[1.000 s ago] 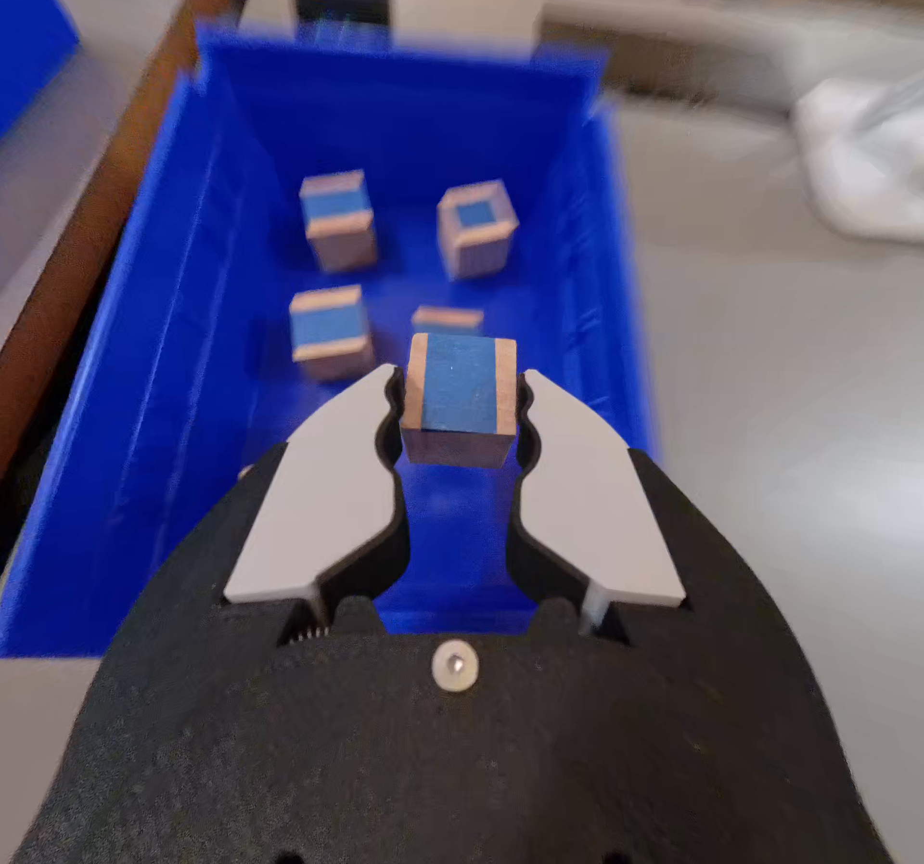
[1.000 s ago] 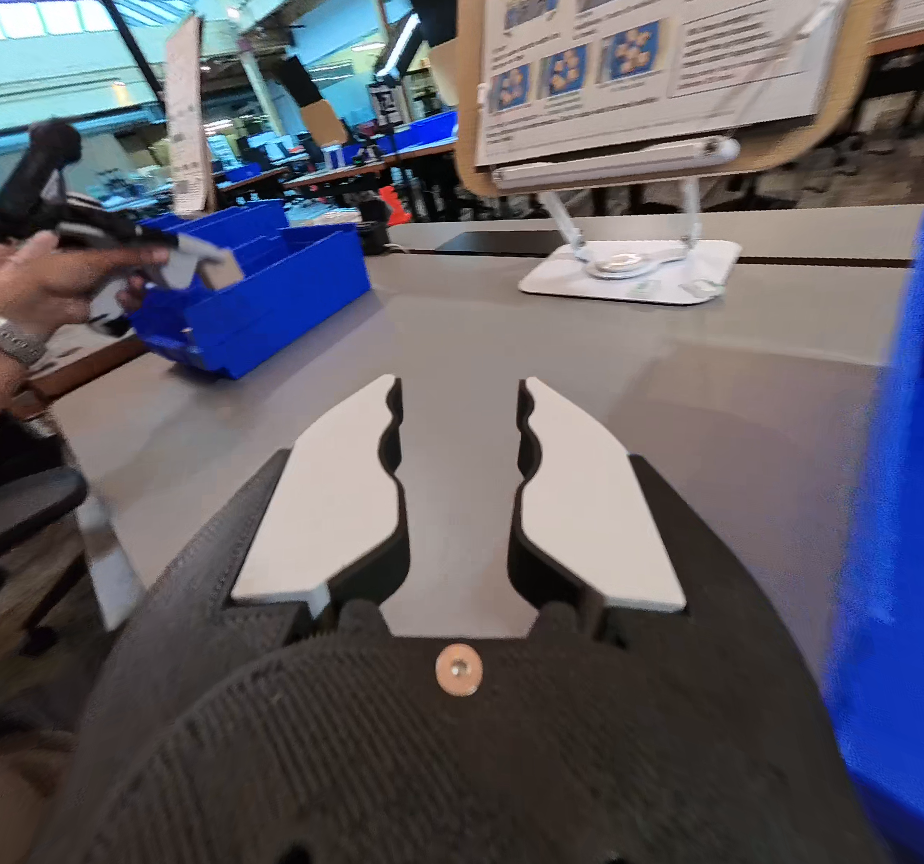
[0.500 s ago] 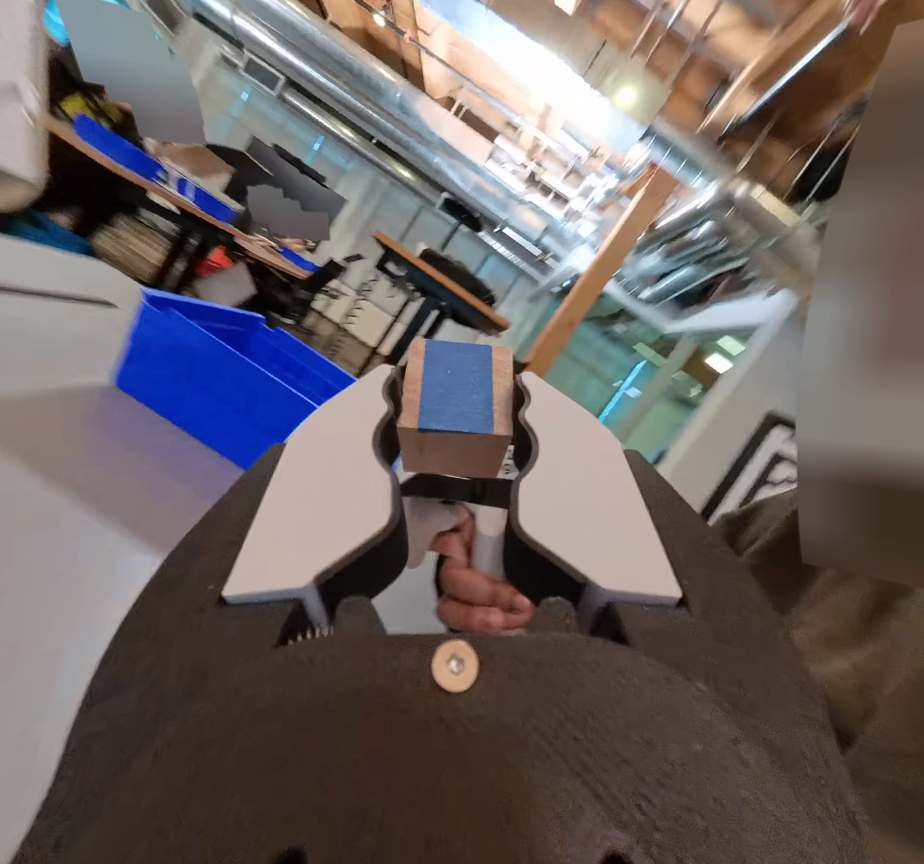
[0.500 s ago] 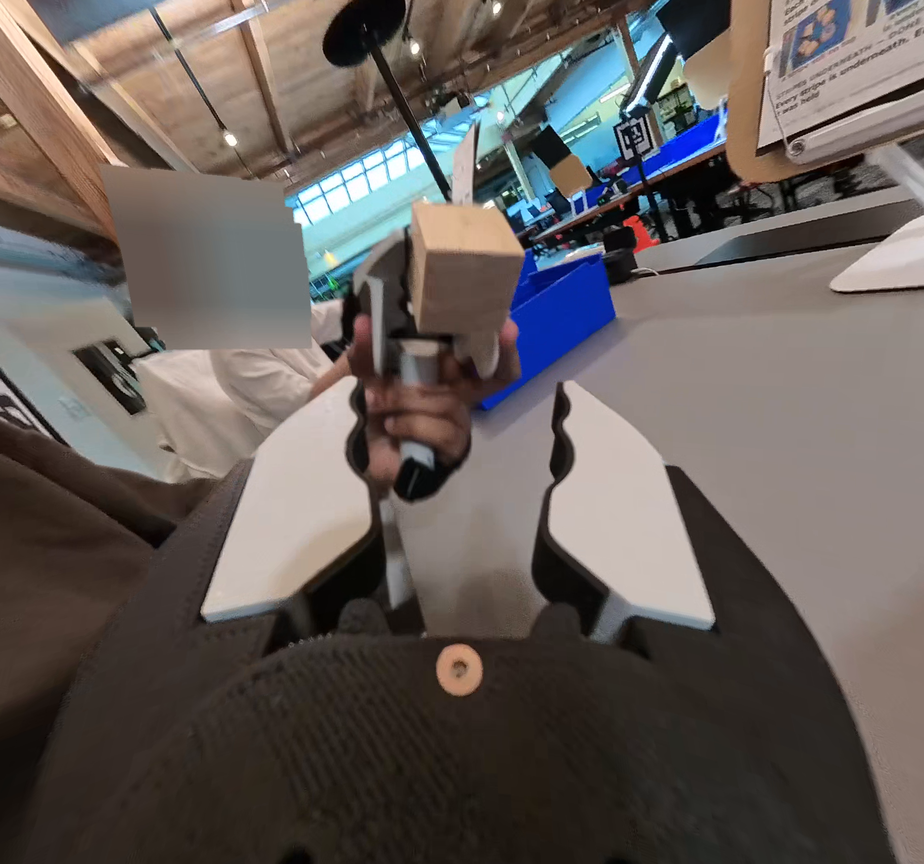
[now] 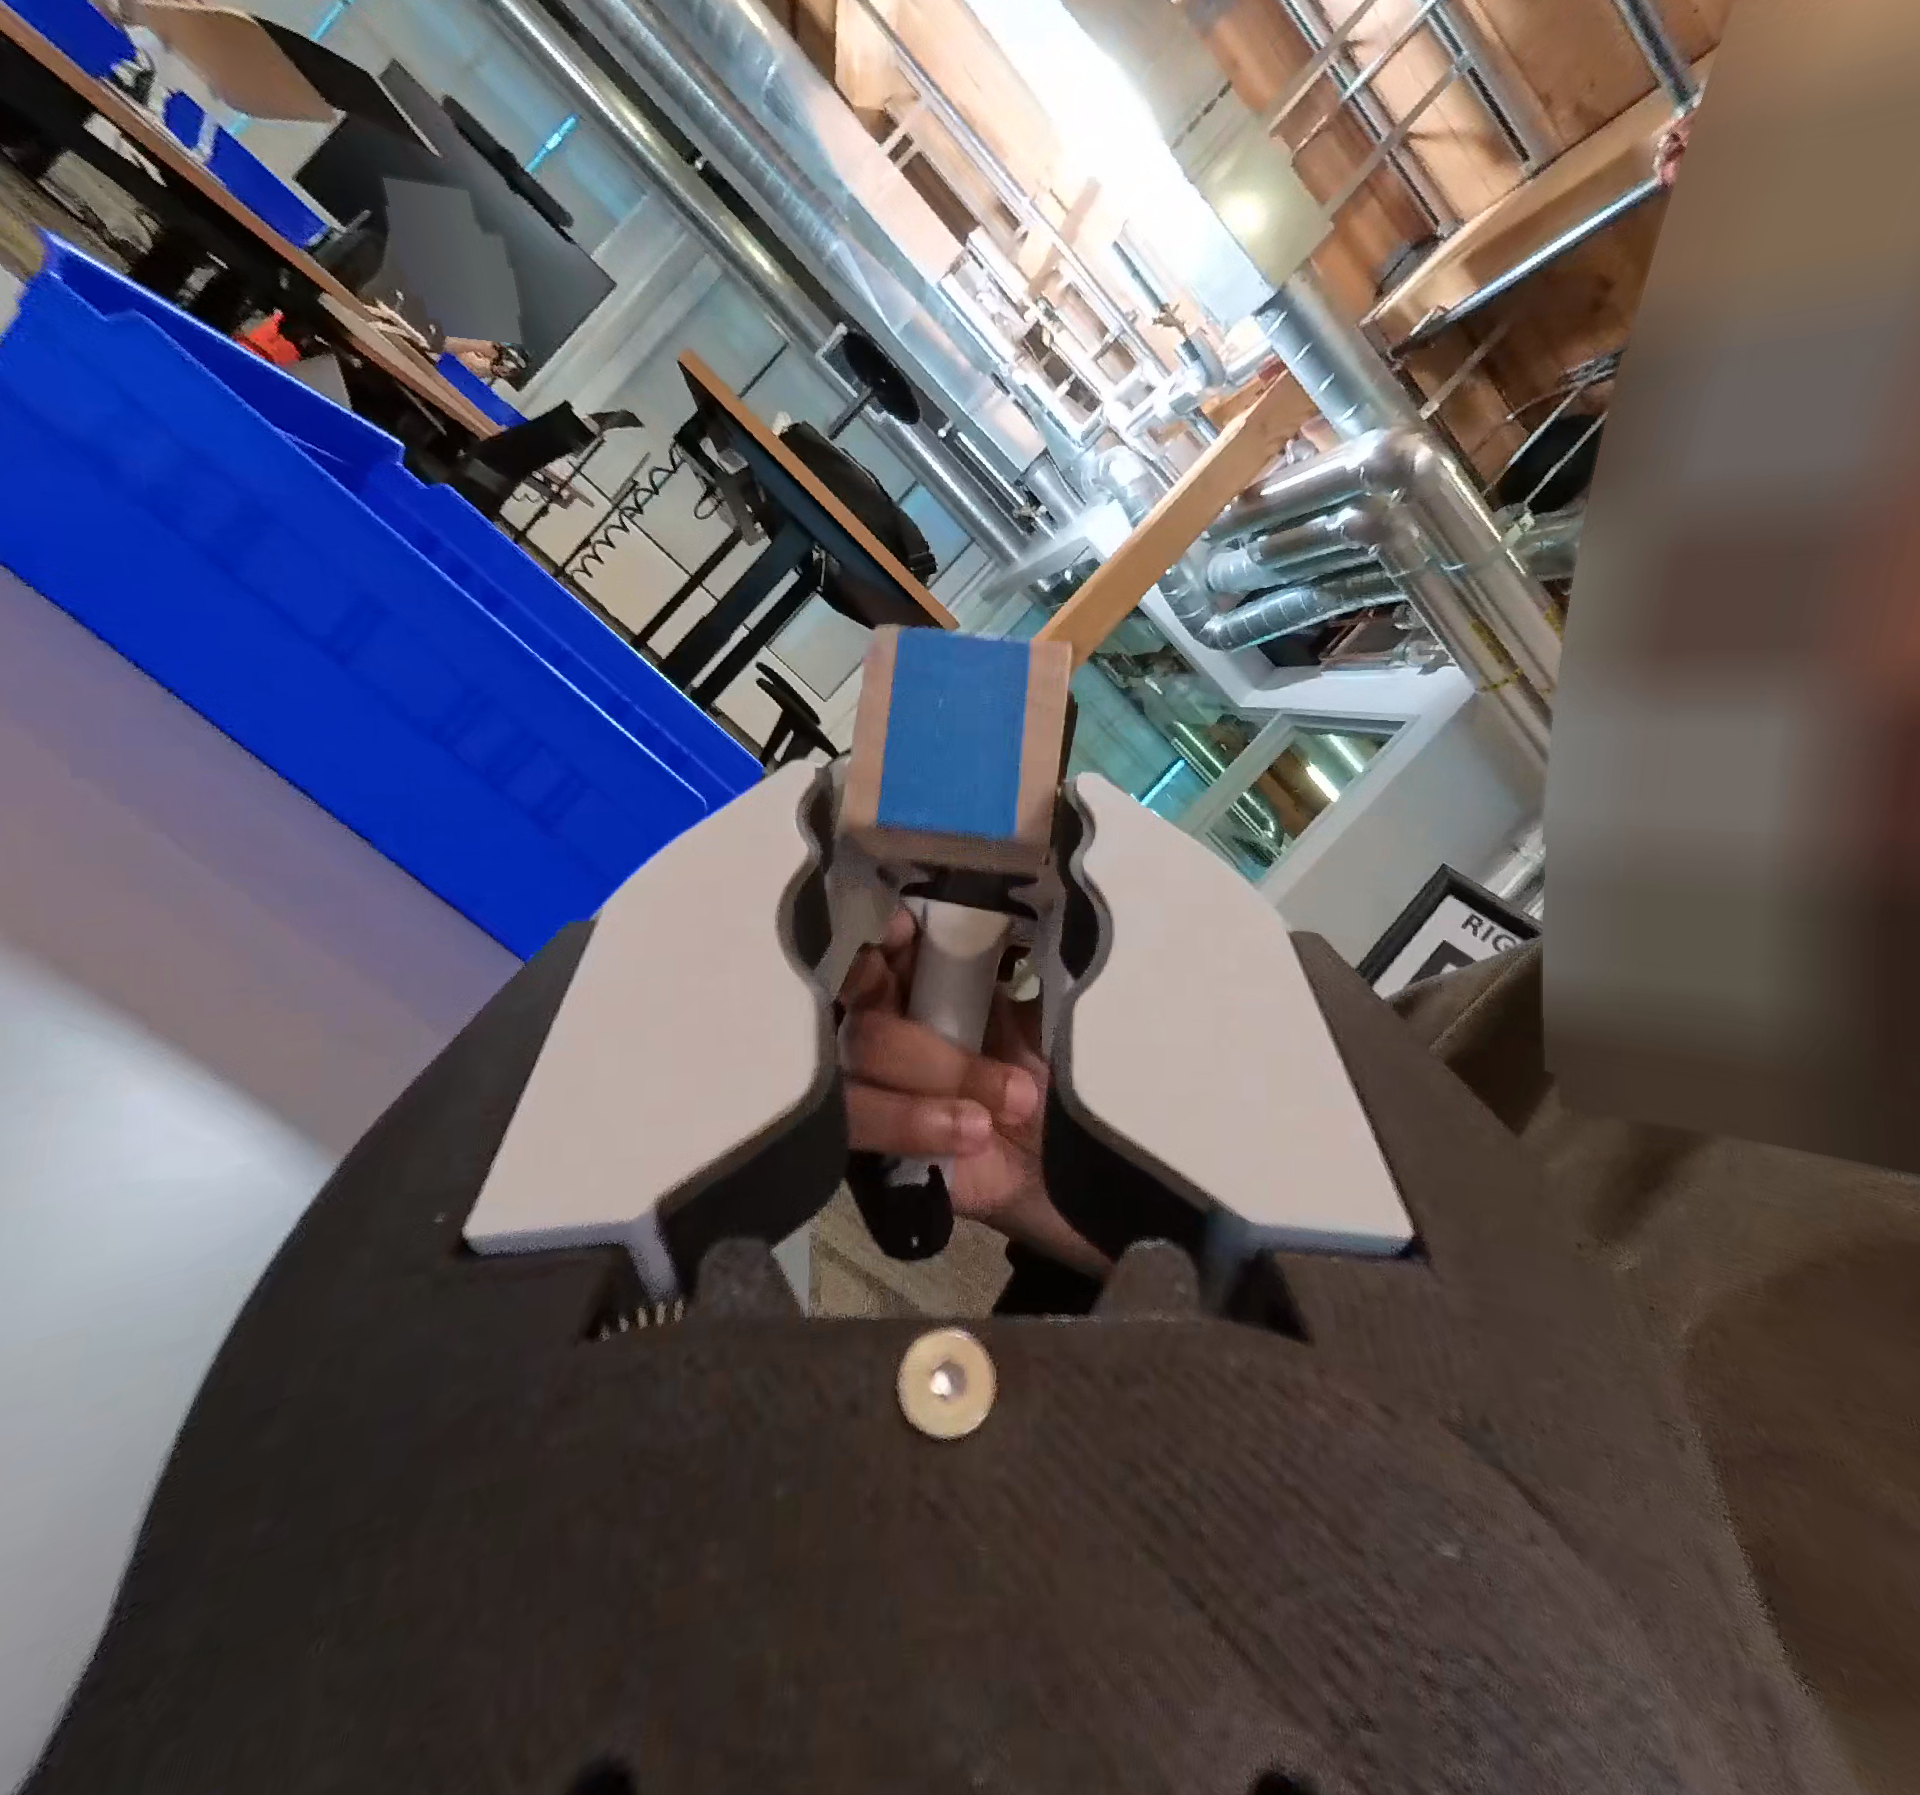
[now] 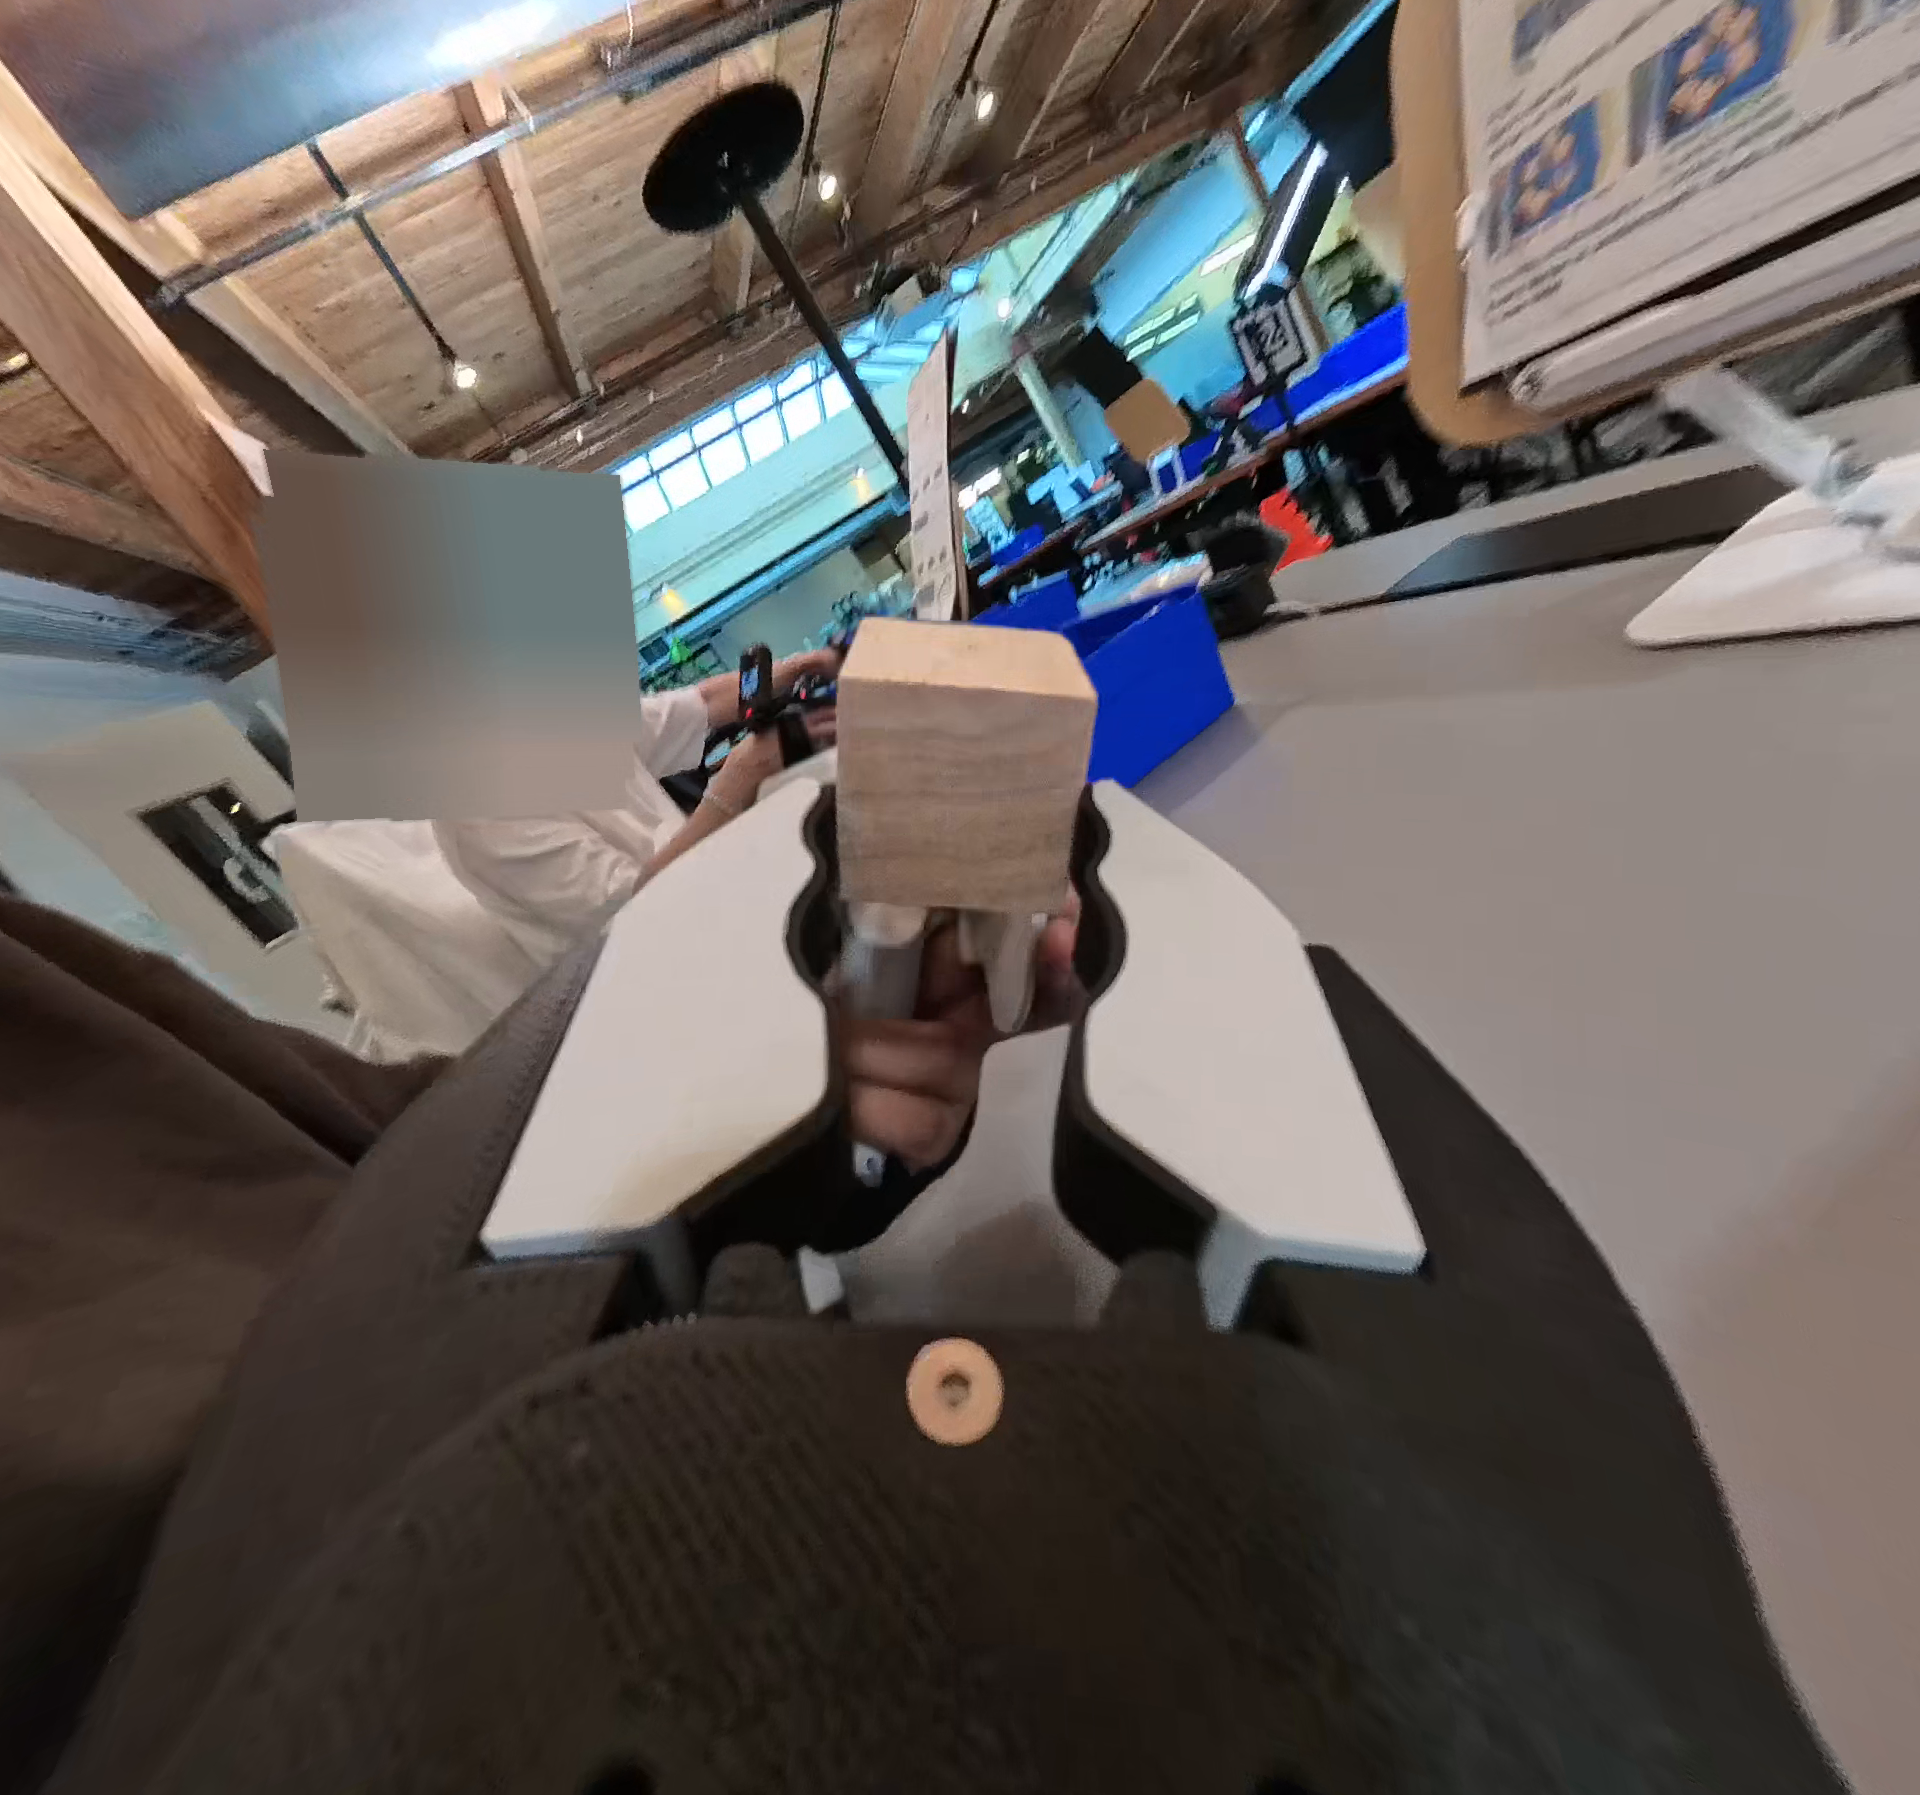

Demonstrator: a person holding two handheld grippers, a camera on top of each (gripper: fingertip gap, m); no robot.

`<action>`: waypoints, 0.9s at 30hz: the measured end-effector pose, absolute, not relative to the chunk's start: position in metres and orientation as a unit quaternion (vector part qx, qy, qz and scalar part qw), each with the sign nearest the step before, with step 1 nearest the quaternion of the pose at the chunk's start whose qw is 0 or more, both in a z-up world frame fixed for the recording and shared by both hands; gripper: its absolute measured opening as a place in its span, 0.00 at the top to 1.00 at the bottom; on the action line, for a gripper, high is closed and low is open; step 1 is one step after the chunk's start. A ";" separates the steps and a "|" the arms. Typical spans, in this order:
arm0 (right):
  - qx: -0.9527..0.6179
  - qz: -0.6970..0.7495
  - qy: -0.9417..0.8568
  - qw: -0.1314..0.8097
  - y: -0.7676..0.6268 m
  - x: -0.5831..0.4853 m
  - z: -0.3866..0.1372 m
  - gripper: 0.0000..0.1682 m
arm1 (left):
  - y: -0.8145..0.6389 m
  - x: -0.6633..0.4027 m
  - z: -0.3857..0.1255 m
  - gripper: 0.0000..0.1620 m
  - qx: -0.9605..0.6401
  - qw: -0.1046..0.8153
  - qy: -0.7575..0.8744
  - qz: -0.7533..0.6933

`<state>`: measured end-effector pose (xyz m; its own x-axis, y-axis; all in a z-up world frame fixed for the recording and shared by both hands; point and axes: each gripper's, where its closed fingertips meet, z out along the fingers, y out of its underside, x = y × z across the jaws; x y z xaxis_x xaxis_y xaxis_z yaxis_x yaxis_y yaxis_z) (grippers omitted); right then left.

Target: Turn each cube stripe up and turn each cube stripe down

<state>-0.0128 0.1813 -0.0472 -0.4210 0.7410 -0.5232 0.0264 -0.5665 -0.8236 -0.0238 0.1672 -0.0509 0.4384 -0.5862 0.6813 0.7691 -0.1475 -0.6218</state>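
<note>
Left gripper (image 5: 945,810), seen from its own camera, is clamped on the wooden cube (image 5: 951,727) at the very tips of its pale fingers (image 5: 665,1018). The cube's blue stripe faces the lens, with bare wood along both edges. Directly beyond the cube, the right gripper (image 5: 940,881) points back toward the camera, its grey tips just under the cube's lower edge. The person's hand (image 5: 935,1101) is wrapped round its handle, framed between the left fingers. A blue bin (image 5: 312,602) sits on the grey table (image 5: 135,1070) well to the left of the tongs.

From the right wrist camera, the right gripper (image 6: 956,841) has its fingers (image 6: 1226,1070) drawn in against the cube (image 6: 961,769). They appear to grip both of its sides, though blur makes the contact hard to confirm. A plain wood face shows on this side. The left gripper (image 6: 935,924) and the hand (image 6: 914,1080) holding it sit just behind and below the cube. Beyond the right finger lie a small blue bin (image 6: 1153,696) and, farther right, an instruction board (image 6: 1662,135) on a white stand.
</note>
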 end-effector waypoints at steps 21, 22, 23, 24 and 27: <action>-0.821 0.185 -0.517 0.154 0.508 -0.053 -0.196 0.73 | 0.166 0.000 -0.078 0.69 -0.603 0.554 -0.062 -0.570; -0.823 0.184 -0.517 0.148 0.509 -0.055 -0.199 0.73 | 0.165 0.001 -0.080 0.69 -0.610 0.554 -0.060 -0.563; -0.826 0.184 -0.512 0.145 0.511 -0.058 -0.199 0.73 | 0.164 0.001 -0.082 0.69 -0.614 0.555 -0.059 -0.558; -0.829 0.178 -0.511 0.143 0.513 -0.059 -0.200 0.73 | 0.163 0.001 -0.082 0.69 -0.616 0.556 -0.058 -0.555; -0.827 0.148 -0.523 0.143 0.515 -0.058 -0.201 0.69 | 0.158 -0.002 -0.080 0.69 -0.615 0.564 -0.060 -0.548</action>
<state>-0.0580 0.5149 -0.2005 0.4082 0.9079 -0.0952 0.8230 -0.4111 -0.3920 -0.0019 0.1576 -0.0801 0.3927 -0.5431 0.7422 0.6916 -0.3575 -0.6276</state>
